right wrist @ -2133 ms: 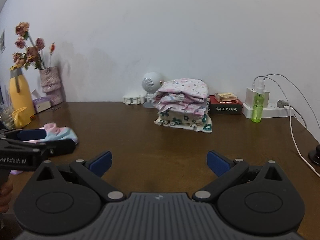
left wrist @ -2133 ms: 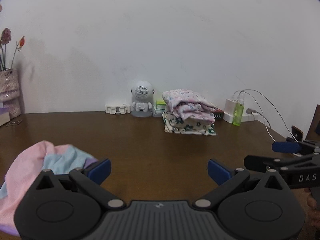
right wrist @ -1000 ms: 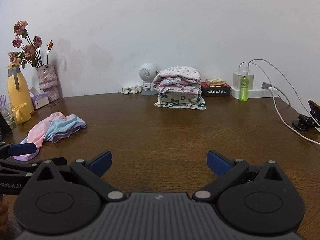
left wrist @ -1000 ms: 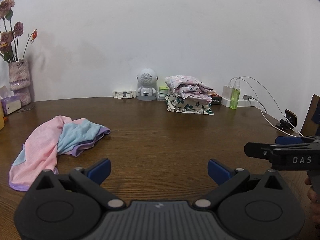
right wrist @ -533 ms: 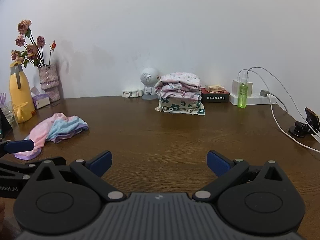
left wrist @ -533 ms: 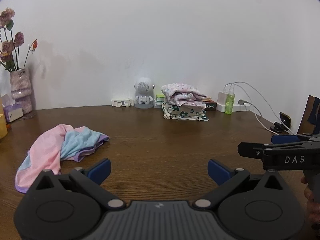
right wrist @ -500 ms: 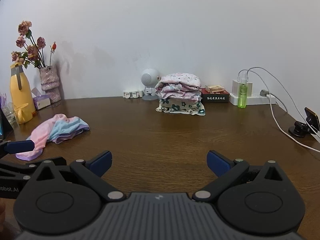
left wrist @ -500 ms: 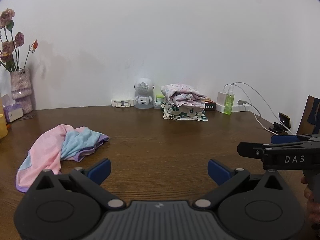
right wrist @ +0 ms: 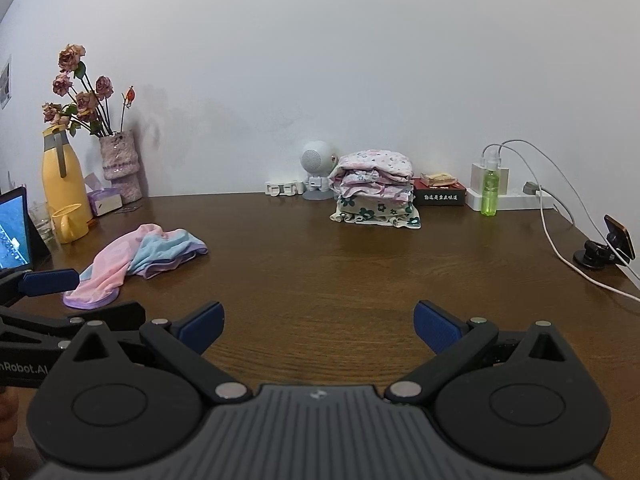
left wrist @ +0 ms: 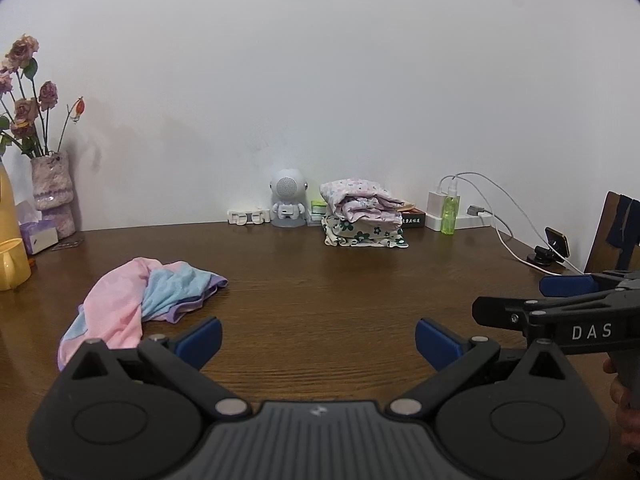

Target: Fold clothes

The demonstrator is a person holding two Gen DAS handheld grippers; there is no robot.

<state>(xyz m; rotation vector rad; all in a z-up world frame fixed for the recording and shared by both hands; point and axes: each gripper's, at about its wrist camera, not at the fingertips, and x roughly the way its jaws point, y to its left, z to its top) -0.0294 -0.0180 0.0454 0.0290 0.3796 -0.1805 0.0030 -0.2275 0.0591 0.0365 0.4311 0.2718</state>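
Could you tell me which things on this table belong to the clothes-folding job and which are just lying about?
Part of the job:
- crumpled pink, blue and purple garment, unfolded
- stack of folded clothes by the wall
- left gripper and right gripper, both open and empty

Just lying about:
- flower vase
- yellow flask
- small robot figure
- green spray bottle
- charger cables

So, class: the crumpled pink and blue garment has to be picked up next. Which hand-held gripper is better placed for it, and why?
Probably the left hand-held gripper: open and empty, with the crumpled garment just beyond its left finger. The right hand-held gripper, also open, sits further to the right, away from it.
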